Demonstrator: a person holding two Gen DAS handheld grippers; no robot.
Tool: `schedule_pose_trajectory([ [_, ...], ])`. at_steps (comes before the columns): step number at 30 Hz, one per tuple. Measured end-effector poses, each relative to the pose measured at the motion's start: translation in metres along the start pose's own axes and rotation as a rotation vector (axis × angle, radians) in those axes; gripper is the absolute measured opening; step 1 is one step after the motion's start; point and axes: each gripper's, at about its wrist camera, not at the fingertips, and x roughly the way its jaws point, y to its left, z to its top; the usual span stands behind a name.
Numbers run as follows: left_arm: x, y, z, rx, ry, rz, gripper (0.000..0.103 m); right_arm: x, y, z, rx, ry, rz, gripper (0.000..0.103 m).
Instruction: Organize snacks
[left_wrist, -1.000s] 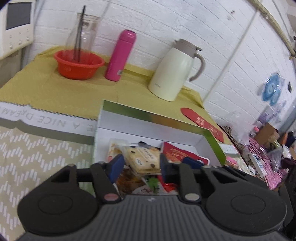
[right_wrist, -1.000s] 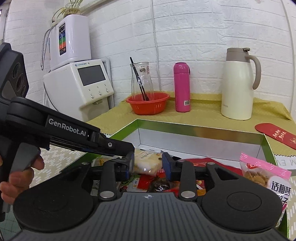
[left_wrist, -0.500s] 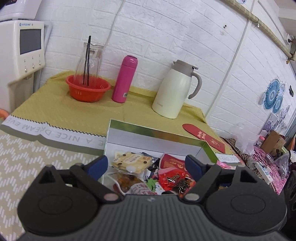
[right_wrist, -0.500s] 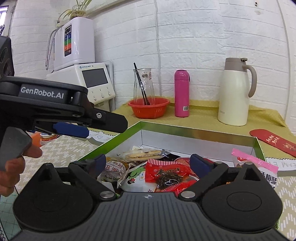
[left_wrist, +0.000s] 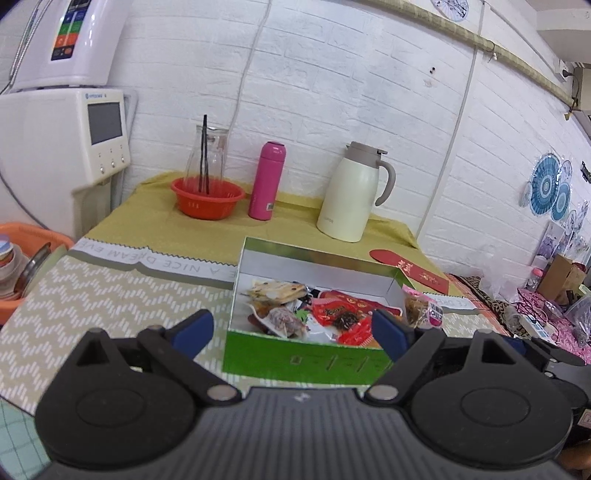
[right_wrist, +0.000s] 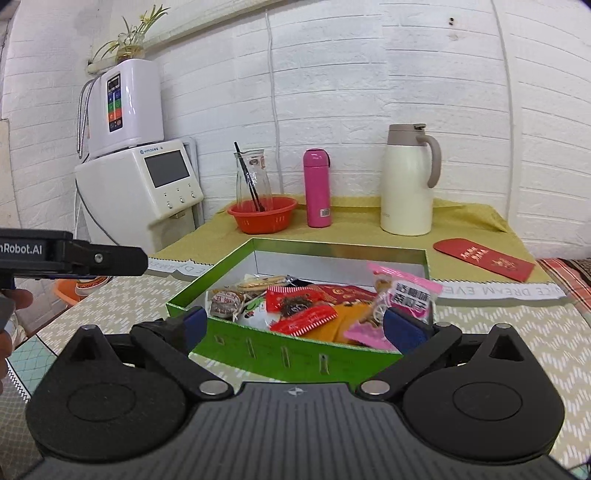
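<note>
- The green cardboard box with a white inside (right_wrist: 295, 350) lies on the table and holds the wrapped snacks: a red packet (right_wrist: 301, 310), a flat cookie pack (left_wrist: 277, 290), a round brown one (left_wrist: 284, 321).
- A pink-and-white packet (right_wrist: 402, 295) leans over the right rim of the box.
- My left tongs (left_wrist: 293, 328) are wide open and hold nothing, in front of the box.
- My right tongs (right_wrist: 295, 325) are also wide open and empty, near the front wall.
- Behind stand an orange plastic bowl (right_wrist: 263, 218) with a glass carafe (right_wrist: 253, 177) in it, a pink bottle (right_wrist: 317, 188) and a cream thermos jug (right_wrist: 408, 181).
- A red envelope (right_wrist: 484, 258) lies to the right.
</note>
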Motion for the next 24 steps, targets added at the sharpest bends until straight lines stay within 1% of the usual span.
schedule_pose_trajectory([
  [2,-0.008,-0.004,-0.012,-0.004,0.015,0.022,0.085,-0.015,-0.004,-0.007,0.017,0.007,-0.024,0.103],
  [6,-0.02,-0.017,-0.036,0.027,0.039,0.055,0.085,-0.037,-0.005,-0.02,0.015,0.05,-0.081,0.103],
  [9,-0.024,-0.026,-0.05,0.051,0.055,0.078,0.085,-0.047,-0.003,-0.031,0.003,0.073,-0.099,0.103],
  [14,-0.027,-0.034,-0.07,0.098,0.088,0.128,0.085,-0.053,-0.005,-0.046,0.015,0.099,-0.12,0.103],
  [18,-0.025,-0.033,-0.079,0.106,0.115,0.157,0.085,-0.053,-0.006,-0.055,0.014,0.116,-0.151,0.103],
  [24,-0.023,-0.032,-0.079,0.115,0.118,0.184,0.085,-0.052,-0.008,-0.061,0.033,0.128,-0.155,0.103],
])
